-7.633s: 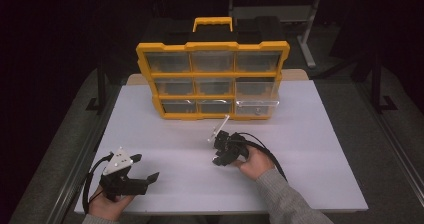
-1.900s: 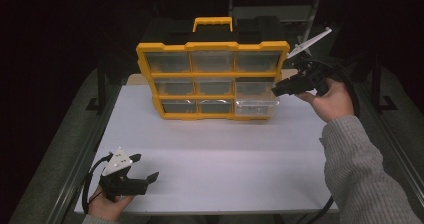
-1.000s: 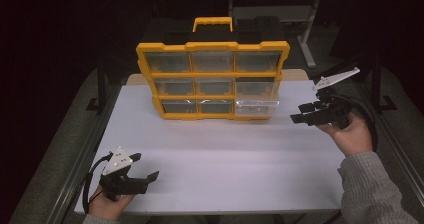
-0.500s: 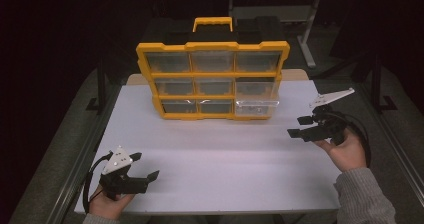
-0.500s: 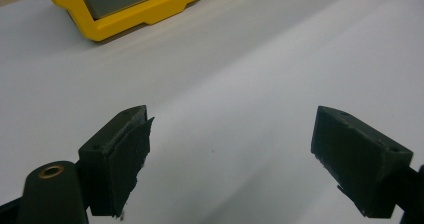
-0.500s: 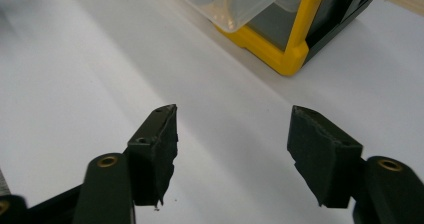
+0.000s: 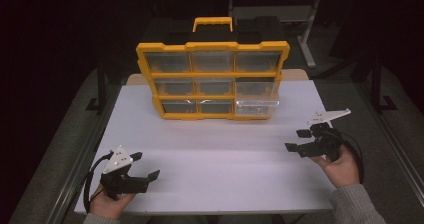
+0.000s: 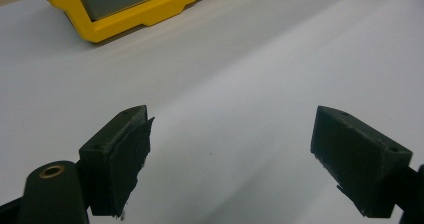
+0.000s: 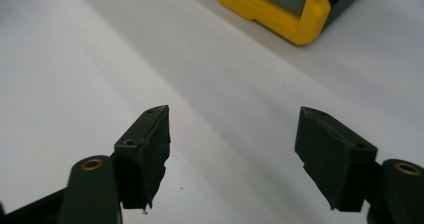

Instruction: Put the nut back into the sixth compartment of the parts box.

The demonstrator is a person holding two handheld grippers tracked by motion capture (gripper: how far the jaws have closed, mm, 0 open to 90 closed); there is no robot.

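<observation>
A yellow organiser (image 7: 212, 79) with a black top and clear drawers stands upright at the back middle of the white table (image 7: 220, 159). Its bottom right drawer (image 7: 257, 107) sticks out a little. My left gripper (image 7: 146, 165) rests low at the table's front left, open and empty, far from the organiser. My right gripper (image 7: 296, 140) hovers at the table's right side, open and empty, with its jaws pointing left. In the left gripper view the open gripper (image 8: 235, 149) faces bare table, with an organiser corner (image 8: 130, 4) beyond. The right gripper view likewise has the open gripper (image 9: 235, 144) and an organiser corner (image 9: 280, 4).
A wide stretch of bare white table lies between the two grippers and in front of the organiser. Dark floor and metal frame legs (image 7: 310, 29) surround the table. Cables trail from both grippers toward the front edge.
My right gripper has dropped from beside the organiser's upper right corner to the table's right side, nearer the person. It stays open. The left gripper has not moved.
</observation>
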